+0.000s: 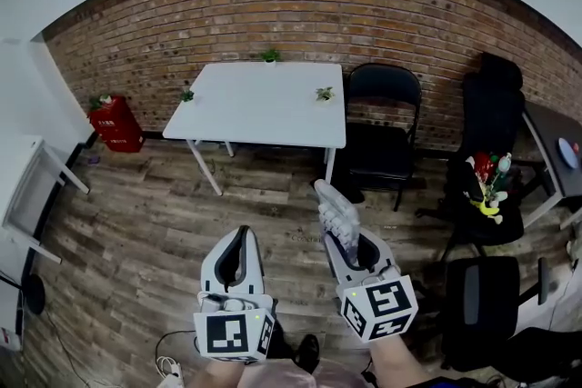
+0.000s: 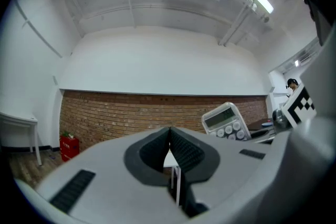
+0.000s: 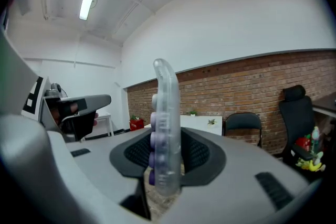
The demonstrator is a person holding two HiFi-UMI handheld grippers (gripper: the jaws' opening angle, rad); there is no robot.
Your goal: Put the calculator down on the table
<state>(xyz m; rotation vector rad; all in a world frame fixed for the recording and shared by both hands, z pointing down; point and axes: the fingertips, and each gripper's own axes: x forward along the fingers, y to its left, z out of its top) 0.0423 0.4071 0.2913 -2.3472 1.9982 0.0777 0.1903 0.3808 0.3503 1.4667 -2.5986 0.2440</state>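
My right gripper (image 1: 356, 250) is shut on a pale calculator (image 1: 336, 216) with round purple keys, held on edge and sticking out ahead of the jaws. In the right gripper view the calculator (image 3: 166, 134) stands upright between the ribbed pads, keys facing left. The left gripper (image 1: 238, 253) hangs beside it at the left, its jaws shut with nothing between them. From the left gripper view the calculator (image 2: 226, 121) shows at the right, display up. The white table (image 1: 264, 109) stands ahead against the brick wall, well beyond both grippers.
Small potted plants (image 1: 270, 55) sit on the table's far edge and corners. A black folding chair (image 1: 384, 127) stands right of the table, an office chair with toys (image 1: 489, 186) farther right. A red crate (image 1: 116, 124) is at the left wall. Wood floor lies between me and the table.
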